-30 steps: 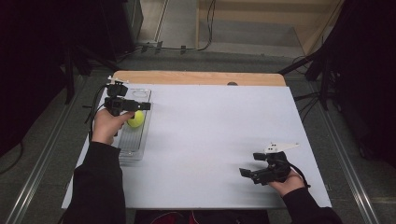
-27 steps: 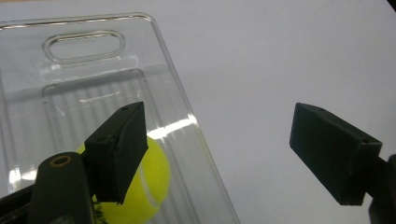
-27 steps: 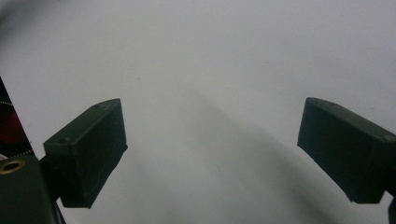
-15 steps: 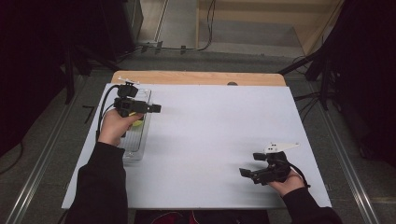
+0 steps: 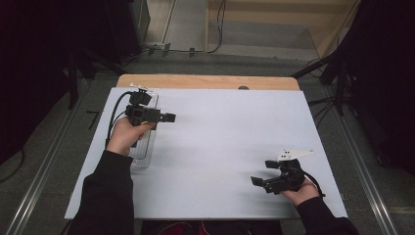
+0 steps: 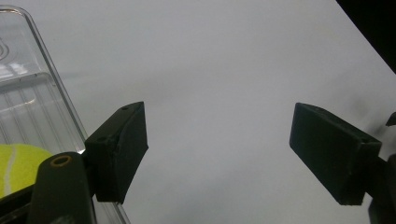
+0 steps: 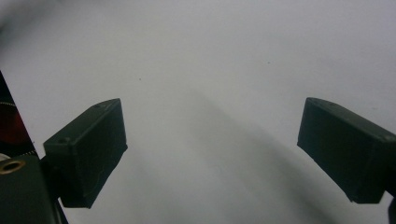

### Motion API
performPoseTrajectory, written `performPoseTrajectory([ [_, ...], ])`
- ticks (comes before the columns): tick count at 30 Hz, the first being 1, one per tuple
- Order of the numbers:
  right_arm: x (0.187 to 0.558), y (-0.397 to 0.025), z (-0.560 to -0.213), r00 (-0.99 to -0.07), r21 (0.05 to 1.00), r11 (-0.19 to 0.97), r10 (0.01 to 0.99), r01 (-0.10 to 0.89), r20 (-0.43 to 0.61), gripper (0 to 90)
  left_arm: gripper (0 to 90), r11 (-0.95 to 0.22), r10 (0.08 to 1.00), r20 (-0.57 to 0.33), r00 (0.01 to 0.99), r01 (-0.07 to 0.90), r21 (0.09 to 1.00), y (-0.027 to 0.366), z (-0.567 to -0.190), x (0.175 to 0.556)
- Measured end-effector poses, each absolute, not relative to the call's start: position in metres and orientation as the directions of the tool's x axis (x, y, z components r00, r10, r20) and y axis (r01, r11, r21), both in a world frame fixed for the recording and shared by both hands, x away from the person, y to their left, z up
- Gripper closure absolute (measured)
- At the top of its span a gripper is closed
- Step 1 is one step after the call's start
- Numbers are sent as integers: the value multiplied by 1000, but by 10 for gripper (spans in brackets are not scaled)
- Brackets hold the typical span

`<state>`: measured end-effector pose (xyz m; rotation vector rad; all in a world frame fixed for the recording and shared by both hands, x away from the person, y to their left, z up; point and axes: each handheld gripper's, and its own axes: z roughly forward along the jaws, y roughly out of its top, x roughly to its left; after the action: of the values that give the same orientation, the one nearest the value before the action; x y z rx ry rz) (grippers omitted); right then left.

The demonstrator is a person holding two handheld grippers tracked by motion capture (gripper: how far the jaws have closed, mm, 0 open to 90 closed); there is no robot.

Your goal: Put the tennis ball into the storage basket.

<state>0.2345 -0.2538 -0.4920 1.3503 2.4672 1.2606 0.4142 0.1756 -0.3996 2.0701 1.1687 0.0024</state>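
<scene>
White table (image 5: 220,147) seen from the high view, wooden strip (image 5: 205,81) along its far edge at 12 o'clock. Left gripper (image 5: 169,117) sits at about 10 o'clock on the table, held in the person's left hand (image 5: 126,137), jaws pointing toward 3 o'clock, cable (image 5: 113,115) looping off its back. Under that hand lies a clear plastic tray (image 5: 142,156), long side running 12 to 6, near the table's left edge. In the left gripper view the jaws stand wide apart with nothing between them, bare white table beyond; the tray (image 6: 32,107) wall is at 9 o'clock, just beside the near jaw, and a yellow-green tennis ball (image 6: 18,165) shows through the tray at 8 o'clock, inside it, partly cut off by the gripper body. From the high view the ball is hidden under the hand. Right gripper (image 5: 258,182) is at about 5 o'clock on the table, held in the right hand (image 5: 303,188), jaws pointing toward 9 o'clock, grey three-cornered plate (image 5: 292,154) on top. In the right gripper view its jaws are spread wide, empty, low over plain table surface with a soft shadow. The two grippers are well apart. Dark sleeves (image 5: 105,196) come in from 6 o'clock. Floor around the table is dark with cables at 12 o'clock.
</scene>
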Motion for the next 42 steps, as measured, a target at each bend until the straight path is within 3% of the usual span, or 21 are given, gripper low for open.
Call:
performPoseTrajectory([
  [42, 235, -255, -491, -608, 681, 269, 726, 681, 321, 64, 197, -403, 621, -332, 711, 652, 642, 165, -429, 343],
])
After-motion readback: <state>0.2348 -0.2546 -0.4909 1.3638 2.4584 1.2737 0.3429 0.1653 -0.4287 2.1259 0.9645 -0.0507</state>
